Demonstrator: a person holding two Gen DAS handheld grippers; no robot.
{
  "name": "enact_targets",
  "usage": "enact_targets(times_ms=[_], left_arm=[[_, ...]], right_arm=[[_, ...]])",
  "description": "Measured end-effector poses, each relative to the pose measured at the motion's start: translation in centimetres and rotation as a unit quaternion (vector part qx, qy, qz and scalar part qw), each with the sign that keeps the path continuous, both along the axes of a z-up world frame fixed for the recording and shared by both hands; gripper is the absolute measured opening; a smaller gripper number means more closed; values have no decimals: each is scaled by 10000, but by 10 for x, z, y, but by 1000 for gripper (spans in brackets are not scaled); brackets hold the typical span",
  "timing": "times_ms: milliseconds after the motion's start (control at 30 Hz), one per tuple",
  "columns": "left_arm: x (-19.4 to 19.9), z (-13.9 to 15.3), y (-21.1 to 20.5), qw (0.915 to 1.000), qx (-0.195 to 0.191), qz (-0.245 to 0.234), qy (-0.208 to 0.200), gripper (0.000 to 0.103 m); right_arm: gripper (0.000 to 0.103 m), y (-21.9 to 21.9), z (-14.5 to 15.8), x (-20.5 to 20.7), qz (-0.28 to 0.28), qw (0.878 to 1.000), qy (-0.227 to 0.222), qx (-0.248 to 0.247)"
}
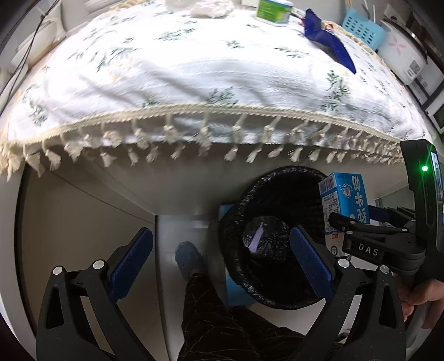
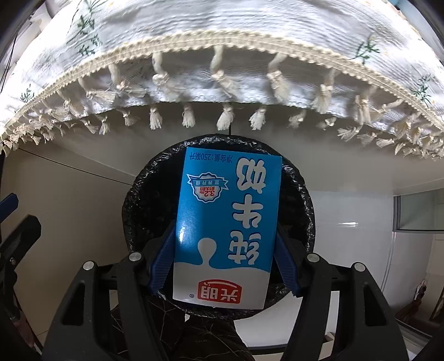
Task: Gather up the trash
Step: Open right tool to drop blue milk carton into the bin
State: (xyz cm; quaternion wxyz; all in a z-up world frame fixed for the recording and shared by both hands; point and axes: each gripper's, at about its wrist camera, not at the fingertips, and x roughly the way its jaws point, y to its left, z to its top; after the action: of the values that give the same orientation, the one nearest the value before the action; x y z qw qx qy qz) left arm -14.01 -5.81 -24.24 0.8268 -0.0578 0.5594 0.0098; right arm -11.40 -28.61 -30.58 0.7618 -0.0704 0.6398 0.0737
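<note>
right gripper has its fingers clamped on the milk carton right over the bin, presumably to drop it in, while the left gripper waits beside the bin, fingers spread and empty.

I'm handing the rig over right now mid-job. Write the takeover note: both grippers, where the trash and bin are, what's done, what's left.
Right gripper: jaws shut on the blue milk carton, held over the open mouth of the black-lined trash bin on the floor by the table.
Left gripper: jaws open, empty, pointing down beside the bin.
Done: carton lifted and brought to the bin; something pale already lies in the liner, unclear what.
Left: release the carton into the bin. Then the table: crumpled white tissue, green box and blue wrapper lie near the far edge of the tablecloth. Check which ones are trash.
</note>
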Motion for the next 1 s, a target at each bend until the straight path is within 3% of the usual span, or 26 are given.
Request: enact_targets(times_ms=[133,267,433,600,1000], left_arm=[[-2,-1,6,10000,-9,67,6,97],[0,-3,6,10000,3,83,8,97],[4,3,-1,10000,-9,62,-69,97],[5,25,-3,9996,120,24,-243,97],[25,84,1,9989,-61,87,-455,97]], right_arm=[[63,-1,-5,-2,25,10000,-27,-15],[75,-14,0,-2,-38,9999,-105,-92],[81,-23,12,2,-185,9996,-220,-16],[93,-30,47,0,-256,9983,-516,82],[95,-30,136,10,-189,9927,-1155,304]])
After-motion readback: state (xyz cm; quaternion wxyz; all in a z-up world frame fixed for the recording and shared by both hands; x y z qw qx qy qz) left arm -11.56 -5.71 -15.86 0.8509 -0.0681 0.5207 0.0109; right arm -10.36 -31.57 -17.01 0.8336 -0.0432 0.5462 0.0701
